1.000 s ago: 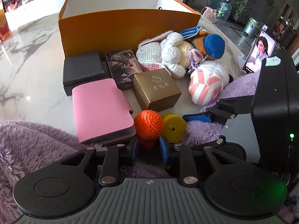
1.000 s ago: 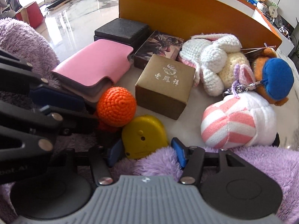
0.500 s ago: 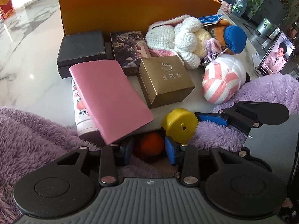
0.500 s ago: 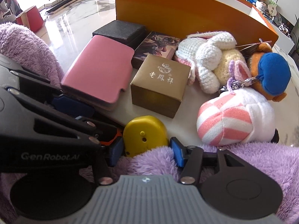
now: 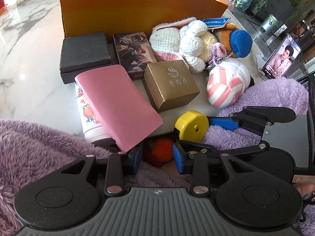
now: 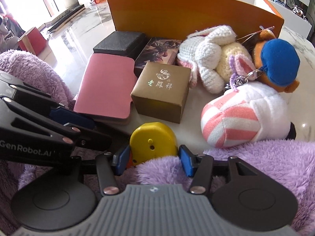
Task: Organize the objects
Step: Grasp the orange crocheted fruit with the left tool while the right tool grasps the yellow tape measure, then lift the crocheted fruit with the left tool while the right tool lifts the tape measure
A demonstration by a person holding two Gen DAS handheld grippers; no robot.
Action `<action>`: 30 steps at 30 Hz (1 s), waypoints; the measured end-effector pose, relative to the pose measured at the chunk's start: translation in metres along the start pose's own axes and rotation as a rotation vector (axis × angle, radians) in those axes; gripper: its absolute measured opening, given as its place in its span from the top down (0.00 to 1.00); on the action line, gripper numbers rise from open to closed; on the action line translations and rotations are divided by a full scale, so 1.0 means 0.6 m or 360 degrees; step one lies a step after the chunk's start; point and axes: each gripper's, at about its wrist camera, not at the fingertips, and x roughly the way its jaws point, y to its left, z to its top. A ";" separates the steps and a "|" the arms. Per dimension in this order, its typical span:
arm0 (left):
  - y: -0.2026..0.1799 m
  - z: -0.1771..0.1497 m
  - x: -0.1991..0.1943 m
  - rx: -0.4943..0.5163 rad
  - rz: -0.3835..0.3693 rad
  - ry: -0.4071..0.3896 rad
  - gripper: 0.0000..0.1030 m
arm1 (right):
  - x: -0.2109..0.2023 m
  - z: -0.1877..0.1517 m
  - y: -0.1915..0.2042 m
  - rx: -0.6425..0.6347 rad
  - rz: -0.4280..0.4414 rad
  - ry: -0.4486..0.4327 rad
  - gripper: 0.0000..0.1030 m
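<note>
Left wrist view: the left gripper [image 5: 157, 155] has its blue pads narrowly parted around one orange crochet ball [image 5: 162, 151], which has sunk under the tilted pink wallet [image 5: 118, 102] since a second ago; a white peach-printed bottle [image 5: 88, 114], bared since then, and a phone [image 5: 279, 59] appear only here. Right wrist view: the right gripper [image 6: 152, 157] sits half open astride one yellow tape measure [image 6: 152, 144], contact unclear, nearer than before, near three boxes, black [image 6: 120, 43], dark printed [image 6: 159, 51] and gold [image 6: 161, 88], and three plush toys before one orange carton [image 6: 187, 9].

Gold-foil Chinese characters 老凤祥, under a small foil emblem, stand on the lid of the square brown cardboard gift box [image 6: 161, 90]. White lettering "GenRobot.AI" runs along the black body of the left hand-held gripper [image 6: 25, 151]. The blue hang tag [image 5: 216, 21] carries print too small to read.
</note>
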 end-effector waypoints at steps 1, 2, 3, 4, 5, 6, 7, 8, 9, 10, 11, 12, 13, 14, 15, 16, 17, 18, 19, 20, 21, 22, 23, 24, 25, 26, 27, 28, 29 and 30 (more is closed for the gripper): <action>0.002 -0.001 -0.001 0.0012 -0.0010 0.0005 0.61 | -0.001 0.001 -0.004 0.0010 0.0003 0.0008 0.46; 0.002 -0.002 -0.002 0.0038 -0.0016 0.0007 0.61 | -0.001 0.004 -0.010 0.0028 0.0007 0.0006 0.46; 0.000 -0.004 -0.003 0.0073 -0.0016 0.0012 0.60 | -0.006 0.004 -0.018 0.0059 0.0025 0.0004 0.46; -0.003 -0.006 -0.004 0.0114 -0.0010 0.0017 0.60 | -0.011 0.006 -0.027 0.0097 0.0047 0.0004 0.46; -0.007 -0.007 -0.002 0.0153 0.0004 0.0025 0.60 | -0.016 0.008 -0.035 0.0134 0.0062 -0.0006 0.46; -0.013 -0.007 0.001 0.0183 0.0026 0.0035 0.59 | -0.021 0.009 -0.043 0.0172 0.0078 -0.0021 0.46; -0.021 -0.007 0.007 0.0216 0.0050 0.0050 0.56 | -0.027 0.011 -0.052 0.0219 0.0103 -0.0041 0.46; -0.029 -0.008 0.014 0.0251 0.0067 0.0065 0.56 | -0.032 0.013 -0.060 0.0263 0.0128 -0.0058 0.46; -0.038 -0.008 0.022 0.0281 0.0078 0.0079 0.55 | -0.036 0.015 -0.068 0.0308 0.0149 -0.0074 0.46; -0.047 -0.007 0.033 0.0297 0.0083 0.0093 0.54 | -0.039 0.017 -0.074 0.0342 0.0174 -0.0082 0.46; -0.052 -0.005 0.044 0.0297 0.0092 0.0117 0.54 | -0.040 0.020 -0.079 0.0369 0.0203 -0.0085 0.46; -0.057 -0.004 0.055 0.0290 0.0119 0.0136 0.54 | -0.040 0.020 -0.081 0.0380 0.0217 -0.0085 0.46; -0.060 -0.003 0.064 0.0283 0.0161 0.0142 0.54 | -0.040 0.019 -0.082 0.0385 0.0224 -0.0087 0.46; -0.062 -0.002 0.073 0.0273 0.0182 0.0157 0.54 | -0.041 0.016 -0.083 0.0383 0.0225 -0.0090 0.46; -0.062 -0.002 0.080 0.0261 0.0182 0.0170 0.54 | -0.040 0.015 -0.083 0.0380 0.0224 -0.0093 0.46; -0.062 -0.001 0.085 0.0245 0.0173 0.0175 0.54 | -0.040 0.015 -0.082 0.0377 0.0224 -0.0097 0.46; -0.061 0.000 0.089 0.0225 0.0170 0.0179 0.54 | -0.038 0.013 -0.082 0.0373 0.0224 -0.0101 0.46; -0.060 0.002 0.092 0.0200 0.0175 0.0184 0.54 | -0.035 0.013 -0.081 0.0370 0.0226 -0.0103 0.46; -0.057 0.003 0.095 0.0167 0.0177 0.0183 0.54 | -0.033 0.013 -0.081 0.0369 0.0226 -0.0103 0.46; -0.055 0.005 0.098 0.0140 0.0174 0.0185 0.54 | -0.032 0.011 -0.082 0.0367 0.0225 -0.0103 0.46; -0.054 0.006 0.101 0.0121 0.0174 0.0193 0.54 | -0.031 0.011 -0.081 0.0364 0.0224 -0.0102 0.46; -0.054 0.007 0.105 0.0110 0.0182 0.0199 0.54 | -0.030 0.011 -0.081 0.0360 0.0223 -0.0102 0.46; -0.054 0.006 0.110 0.0105 0.0196 0.0203 0.54 | -0.029 0.011 -0.082 0.0357 0.0223 -0.0101 0.46; -0.054 0.006 0.116 0.0099 0.0210 0.0208 0.54 | -0.028 0.011 -0.082 0.0355 0.0223 -0.0102 0.46; -0.053 0.005 0.122 0.0085 0.0214 0.0216 0.54 | -0.027 0.011 -0.083 0.0354 0.0223 -0.0103 0.46; -0.051 0.005 0.126 0.0068 0.0216 0.0221 0.54 | -0.027 0.011 -0.082 0.0355 0.0224 -0.0103 0.46; -0.051 0.004 0.127 0.0067 0.0218 0.0221 0.55 | -0.026 0.011 -0.083 0.0355 0.0225 -0.0102 0.46; -0.051 0.004 0.126 0.0074 0.0217 0.0218 0.58 | -0.026 0.011 -0.083 0.0354 0.0226 -0.0103 0.46; -0.051 0.002 0.124 0.0080 0.0215 0.0213 0.60 | -0.025 0.011 -0.084 0.0351 0.0226 -0.0104 0.46; -0.050 0.001 0.122 0.0079 0.0204 0.0211 0.65 | -0.025 0.010 -0.084 0.0348 0.0225 -0.0105 0.46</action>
